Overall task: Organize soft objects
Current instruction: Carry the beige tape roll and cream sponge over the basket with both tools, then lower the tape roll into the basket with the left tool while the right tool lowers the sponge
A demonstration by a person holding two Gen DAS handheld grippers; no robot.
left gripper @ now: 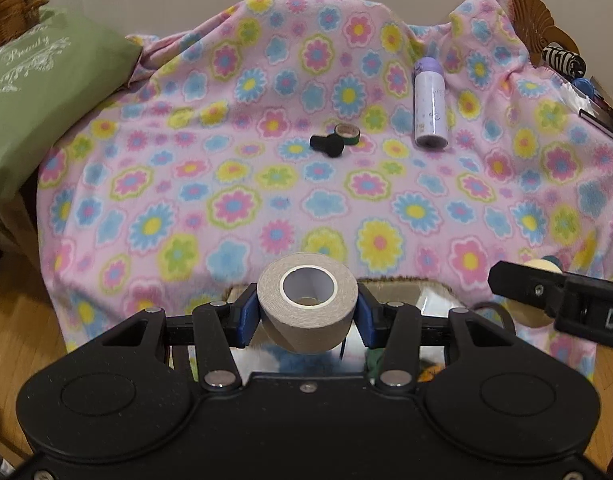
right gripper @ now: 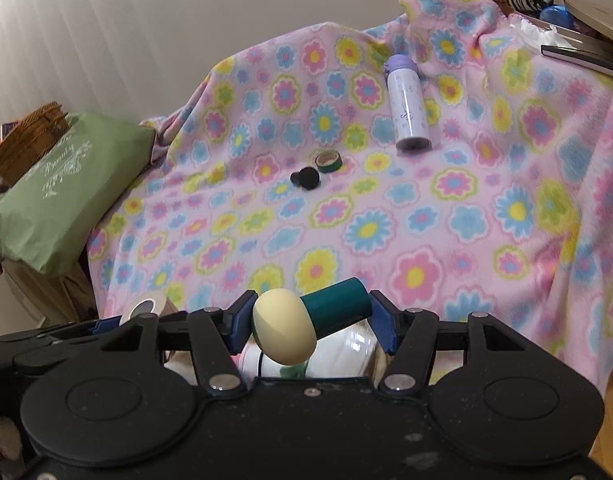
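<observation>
My left gripper (left gripper: 306,312) is clamped on the grey tape roll (left gripper: 306,304), held over the near edge of the flowered blanket (left gripper: 266,184); squeezed across its rounded sides, the roll could roll out. My right gripper (right gripper: 306,320) pinches the cream-and-teal mushroom toy (right gripper: 306,320) lengthwise and askew, so a jolt may pivot it free.

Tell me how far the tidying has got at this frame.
Done: nothing visibly sorted yet. In hand: the left gripper is shut on a beige tape roll; the right gripper grips a teal-handled sponge. Left: on the blanket lie a small black sponge, a green tape roll and a lilac bottle.
</observation>
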